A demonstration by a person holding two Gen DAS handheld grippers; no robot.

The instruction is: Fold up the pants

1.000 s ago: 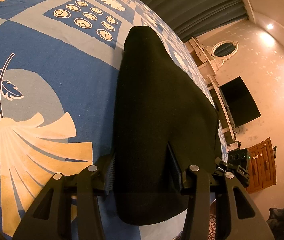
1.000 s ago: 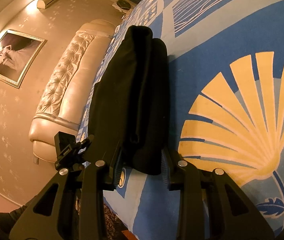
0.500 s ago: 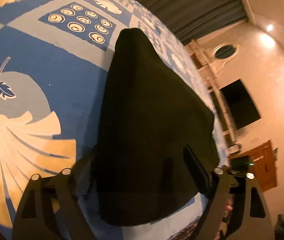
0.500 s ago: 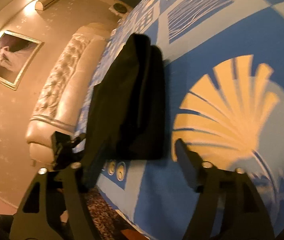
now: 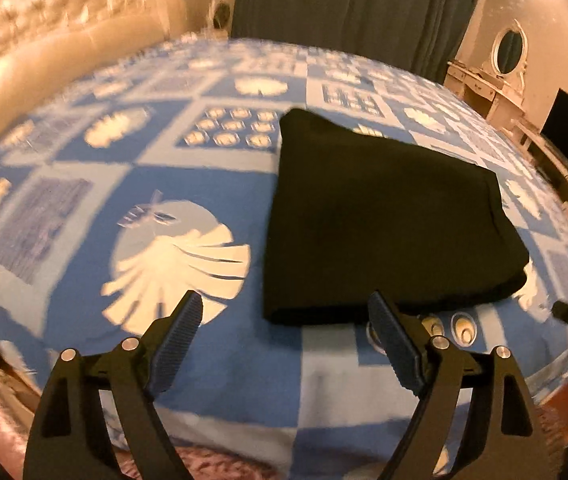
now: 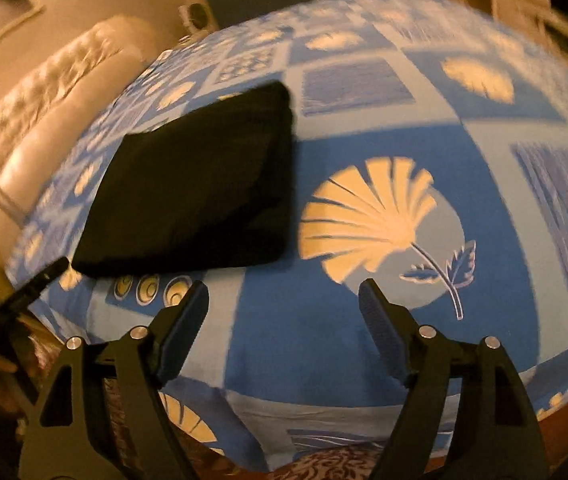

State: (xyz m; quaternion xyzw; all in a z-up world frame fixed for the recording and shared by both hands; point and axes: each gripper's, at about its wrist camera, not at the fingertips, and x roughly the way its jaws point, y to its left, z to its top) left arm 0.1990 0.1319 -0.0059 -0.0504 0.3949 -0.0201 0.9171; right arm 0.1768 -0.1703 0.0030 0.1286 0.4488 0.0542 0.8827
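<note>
Support: bed (image 5: 84, 184) with blue patterned cover.
On it: folded black pants (image 5: 384, 224), just beyond the parted jaws.

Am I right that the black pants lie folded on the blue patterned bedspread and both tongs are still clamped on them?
Not quite. The pants do lie folded on the bedspread, but both tongs, left and right, are open and clear of them, as both wrist views show.

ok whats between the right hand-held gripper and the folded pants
Only bare blue patterned bedspread, with a row of printed circles just below the pants' near edge. The open right hand-held gripper touches nothing; the right wrist view shows it.
</note>
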